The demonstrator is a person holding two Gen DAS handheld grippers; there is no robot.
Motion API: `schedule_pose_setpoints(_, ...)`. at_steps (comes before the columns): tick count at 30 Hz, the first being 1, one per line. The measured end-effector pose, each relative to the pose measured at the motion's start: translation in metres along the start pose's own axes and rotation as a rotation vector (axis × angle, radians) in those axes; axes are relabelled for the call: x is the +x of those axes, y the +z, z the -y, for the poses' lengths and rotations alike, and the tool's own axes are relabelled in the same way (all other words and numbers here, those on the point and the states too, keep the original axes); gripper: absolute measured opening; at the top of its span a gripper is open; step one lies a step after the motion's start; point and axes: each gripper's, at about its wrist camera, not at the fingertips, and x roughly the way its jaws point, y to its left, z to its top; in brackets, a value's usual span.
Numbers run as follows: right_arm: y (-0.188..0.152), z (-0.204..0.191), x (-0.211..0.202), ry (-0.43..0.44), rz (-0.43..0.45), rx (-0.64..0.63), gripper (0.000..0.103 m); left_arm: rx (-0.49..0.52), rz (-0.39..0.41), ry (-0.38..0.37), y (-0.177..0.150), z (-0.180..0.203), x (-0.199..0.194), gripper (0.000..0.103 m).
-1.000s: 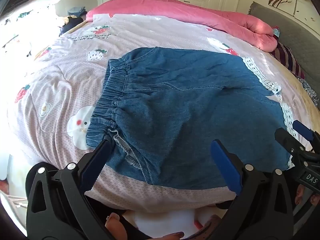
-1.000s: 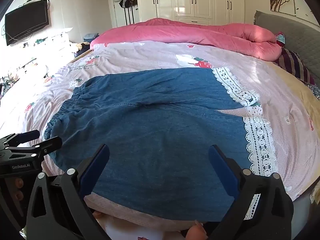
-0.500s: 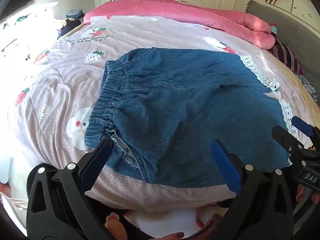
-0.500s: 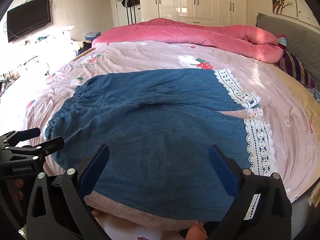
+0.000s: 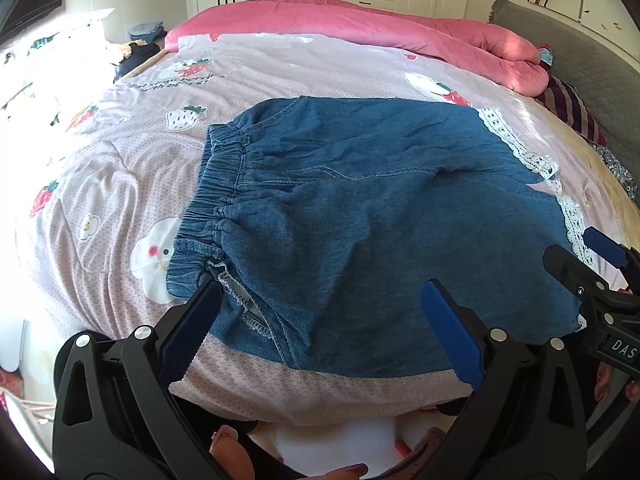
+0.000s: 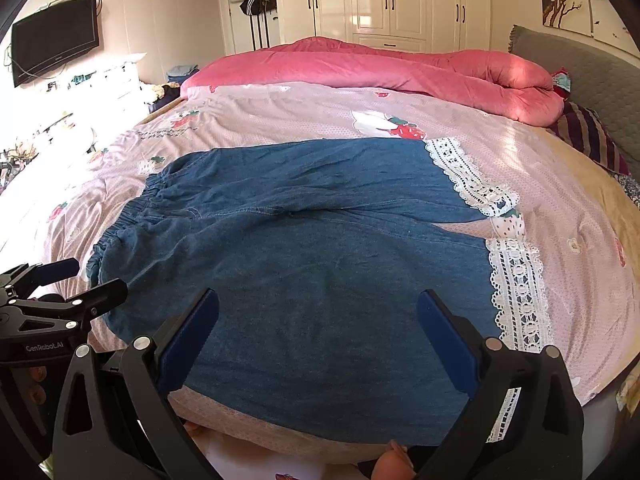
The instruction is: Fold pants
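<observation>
Bed [image 6: 568,200] | pants [image 6: 320,272] lengthwise left-right, waistband left | left claw [image 5: 320,320], right claw [image 6: 318,324] agape, empty

pants [image 6: 304,272] on bed [image 6: 560,184] (near edge), quilt [image 6: 400,64] behind

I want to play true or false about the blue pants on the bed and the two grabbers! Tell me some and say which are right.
1. The pants lie spread on the bed. True.
2. The left gripper is squeezing the waistband. False: its jaws stand open, holding nothing.
3. The leg ends have white lace trim. True.
4. The right gripper is shut. False: it is open.
5. A pink quilt lies behind the pants. True.
</observation>
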Motion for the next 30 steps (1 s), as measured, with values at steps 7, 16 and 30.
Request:
schedule_pose_setpoints(7,-0.0002,-0.0012,-0.0007,-0.005,0.0,-0.01,0.099,0.005,0.005,0.004,0.0006,0.0009,-0.0025,0.094)
schedule_pose_setpoints(16,-0.0007,-0.0027,-0.0006,-0.005,-0.001,-0.015,0.099,0.009,0.012,0.005,0.0008,0.0023,-0.0037,0.094)
schedule_pose_setpoints(30,-0.0001,-0.0008,0.0011,-0.002,-0.004,-0.014,0.099,0.012,0.017,0.012,0.0015,0.0038,-0.0058,0.094)
